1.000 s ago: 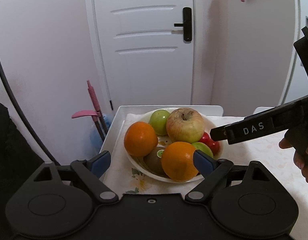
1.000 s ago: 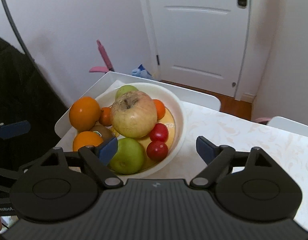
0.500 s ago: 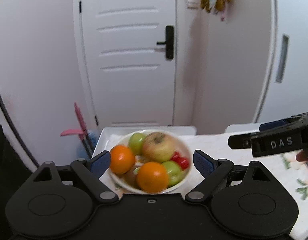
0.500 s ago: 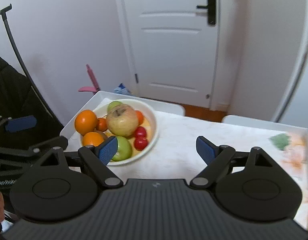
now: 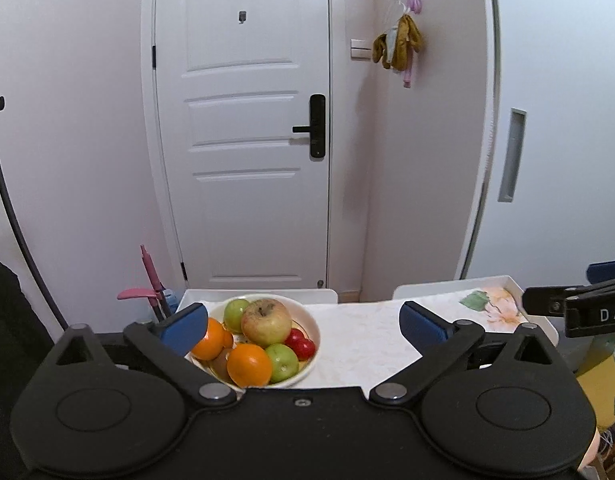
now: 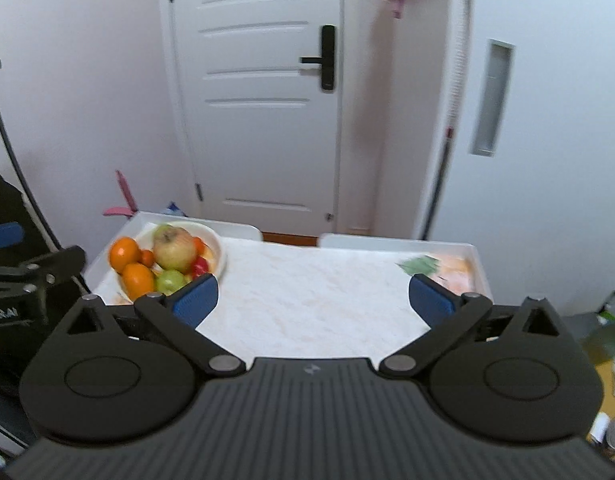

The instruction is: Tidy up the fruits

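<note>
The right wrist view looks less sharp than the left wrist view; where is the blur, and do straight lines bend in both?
Right wrist view: the fruit bowl and the flower print on the tablecloth are smeared, as from motion. Left wrist view: the bowl and door handle are crisp. Both views: fisheye bends the door frame and wall edges outward.

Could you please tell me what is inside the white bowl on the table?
The white bowl holds a large apple, two oranges, two green apples, red tomatoes and a kiwi. Whatever lies beneath this pile is covered.
</note>
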`<move>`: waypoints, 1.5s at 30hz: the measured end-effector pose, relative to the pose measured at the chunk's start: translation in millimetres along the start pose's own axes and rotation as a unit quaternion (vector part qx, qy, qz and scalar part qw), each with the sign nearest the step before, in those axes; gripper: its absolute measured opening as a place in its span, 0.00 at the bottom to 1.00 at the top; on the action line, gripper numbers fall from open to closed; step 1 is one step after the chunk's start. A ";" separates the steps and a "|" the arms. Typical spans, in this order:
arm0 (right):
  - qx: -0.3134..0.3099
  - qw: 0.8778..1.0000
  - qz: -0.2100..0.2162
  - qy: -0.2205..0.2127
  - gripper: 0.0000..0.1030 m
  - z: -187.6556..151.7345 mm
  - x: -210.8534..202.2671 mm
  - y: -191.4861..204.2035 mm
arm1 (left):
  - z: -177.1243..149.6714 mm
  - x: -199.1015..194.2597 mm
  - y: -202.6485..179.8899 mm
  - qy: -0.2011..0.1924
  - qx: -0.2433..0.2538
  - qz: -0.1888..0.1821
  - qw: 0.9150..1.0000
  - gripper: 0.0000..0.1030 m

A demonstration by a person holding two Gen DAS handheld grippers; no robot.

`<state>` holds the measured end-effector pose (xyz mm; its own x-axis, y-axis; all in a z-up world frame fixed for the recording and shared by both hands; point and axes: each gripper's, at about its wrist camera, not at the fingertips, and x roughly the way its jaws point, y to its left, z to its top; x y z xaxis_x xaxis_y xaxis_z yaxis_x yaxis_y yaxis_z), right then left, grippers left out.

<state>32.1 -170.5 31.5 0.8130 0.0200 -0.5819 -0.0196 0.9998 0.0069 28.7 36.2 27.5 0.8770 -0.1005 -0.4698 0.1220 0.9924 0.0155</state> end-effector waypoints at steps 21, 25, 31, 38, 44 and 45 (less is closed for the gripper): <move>0.030 0.999 -0.021 0.021 1.00 -42.0 -33.0 -11.4 | -27.3 -28.8 -17.9 0.026 0.004 -0.006 1.000 1.00; 0.034 0.999 -0.019 0.023 1.00 -42.7 -33.1 -12.2 | -27.9 -29.7 -19.8 0.026 0.006 -0.008 1.000 1.00; 0.038 0.999 -0.022 0.024 1.00 -42.1 -31.4 -13.6 | -26.7 -28.6 -18.6 0.027 0.005 -0.008 1.000 1.00; 0.042 0.998 -0.025 0.027 1.00 -42.0 -28.6 -14.9 | -26.3 -24.7 -19.5 0.031 0.005 -0.011 0.999 1.00; 0.043 0.998 -0.027 0.030 1.00 -41.1 -25.8 -15.2 | -25.1 -21.4 -19.9 0.033 0.003 -0.011 0.999 1.00; 0.042 0.998 -0.029 0.031 1.00 -41.0 -24.7 -15.5 | -25.2 -20.9 -20.1 0.034 0.003 -0.010 0.999 1.00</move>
<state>-11.6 -186.7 12.5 0.7737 -0.0350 -0.6326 0.0774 0.9962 0.0395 -3.8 20.2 14.7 0.8412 -0.1157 -0.5282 0.1422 0.9898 0.0098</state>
